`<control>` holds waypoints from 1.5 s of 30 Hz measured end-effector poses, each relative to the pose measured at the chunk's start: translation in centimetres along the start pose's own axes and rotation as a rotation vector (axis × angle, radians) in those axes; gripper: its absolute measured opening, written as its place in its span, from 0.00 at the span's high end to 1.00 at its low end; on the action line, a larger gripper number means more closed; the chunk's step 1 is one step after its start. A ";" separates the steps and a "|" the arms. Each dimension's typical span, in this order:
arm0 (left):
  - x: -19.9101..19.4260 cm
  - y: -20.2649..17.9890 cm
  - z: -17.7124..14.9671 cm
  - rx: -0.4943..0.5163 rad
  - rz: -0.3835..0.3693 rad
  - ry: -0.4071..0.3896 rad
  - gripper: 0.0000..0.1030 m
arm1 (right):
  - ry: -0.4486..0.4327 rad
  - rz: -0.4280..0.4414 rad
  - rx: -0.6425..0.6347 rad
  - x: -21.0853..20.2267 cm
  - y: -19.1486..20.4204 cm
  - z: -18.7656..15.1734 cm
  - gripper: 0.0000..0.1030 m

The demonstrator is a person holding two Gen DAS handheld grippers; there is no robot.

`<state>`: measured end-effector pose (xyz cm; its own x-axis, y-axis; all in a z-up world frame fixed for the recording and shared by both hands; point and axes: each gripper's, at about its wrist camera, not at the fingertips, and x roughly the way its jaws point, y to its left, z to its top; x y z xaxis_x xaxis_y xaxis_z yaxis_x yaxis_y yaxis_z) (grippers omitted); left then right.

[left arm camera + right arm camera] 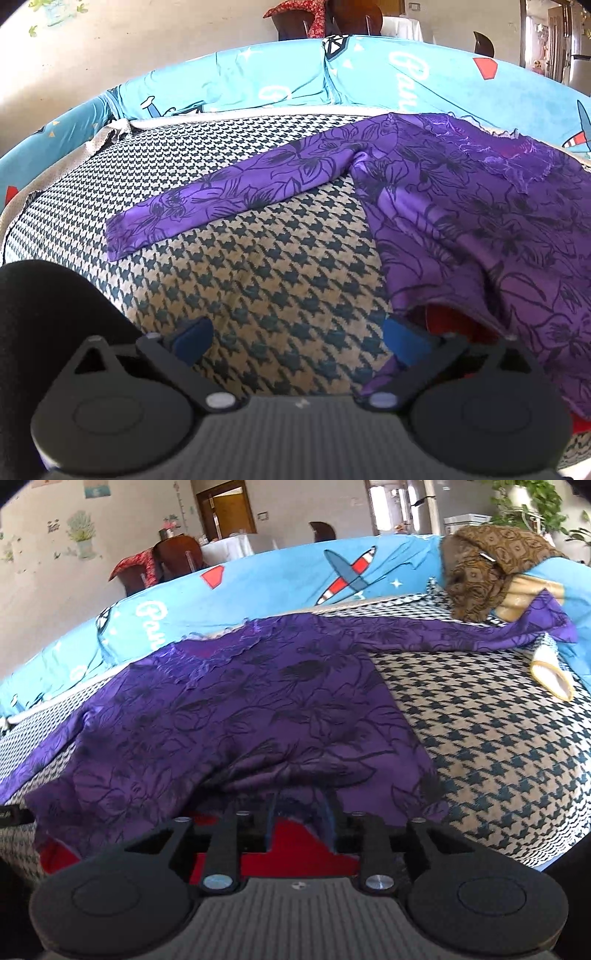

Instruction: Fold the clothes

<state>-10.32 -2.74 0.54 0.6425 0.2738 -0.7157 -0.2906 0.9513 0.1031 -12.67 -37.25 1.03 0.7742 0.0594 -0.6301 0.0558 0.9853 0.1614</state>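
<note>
A purple floral long-sleeved garment (480,221) lies spread on a houndstooth-covered sofa seat (258,277). Its one sleeve (221,199) stretches left. My left gripper (297,341) is open low over the seat by the hem's left corner, with its right fingertip (402,343) against the purple edge. In the right wrist view the garment (258,701) fills the middle and its other sleeve (461,635) runs right. My right gripper (300,823) has its fingers close together on the bunched front hem. Red fabric (295,853) shows under the hem.
A light blue cartoon-print sofa back (295,579) curves behind the seat (498,738). A brown patterned cloth (480,565) sits heaped at the right end, with a beige rolled piece (550,675) below it. Behind the sofa stands a chair draped in red cloth (147,565).
</note>
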 end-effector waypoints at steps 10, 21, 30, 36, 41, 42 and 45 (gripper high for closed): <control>0.6 -0.4 -0.1 0.021 0.006 0.021 0.00 | 0.060 -0.125 -0.116 2.3 1.9 -0.5 0.67; 0.3 0.4 0.0 -0.007 0.043 0.013 0.00 | -0.151 -0.387 0.115 -0.4 -1.8 0.7 0.96; -1.0 1.6 0.0 -0.038 0.057 -0.002 0.00 | -0.157 -0.457 0.251 -1.8 -3.6 0.9 0.67; -2.6 2.5 0.3 -0.077 0.052 -0.061 0.00 | -0.219 -0.447 0.269 -3.8 -3.0 0.5 0.63; -2.1 2.7 1.1 -0.091 0.032 -0.034 0.00 | -0.246 -0.361 0.262 -4.6 -2.5 0.7 0.53; -1.9 2.7 1.2 -0.092 0.026 -0.024 0.00 | -0.238 -0.323 0.252 -4.6 -2.3 0.8 0.53; -1.5 2.8 1.4 -0.091 0.020 -0.007 0.00 | -0.216 -0.240 0.189 -4.3 -1.0 1.0 0.53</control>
<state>-11.09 -0.31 2.92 0.6408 0.2939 -0.7092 -0.3664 0.9289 0.0538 -15.41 -38.69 4.27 0.8388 -0.2247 -0.4960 0.3518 0.9189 0.1787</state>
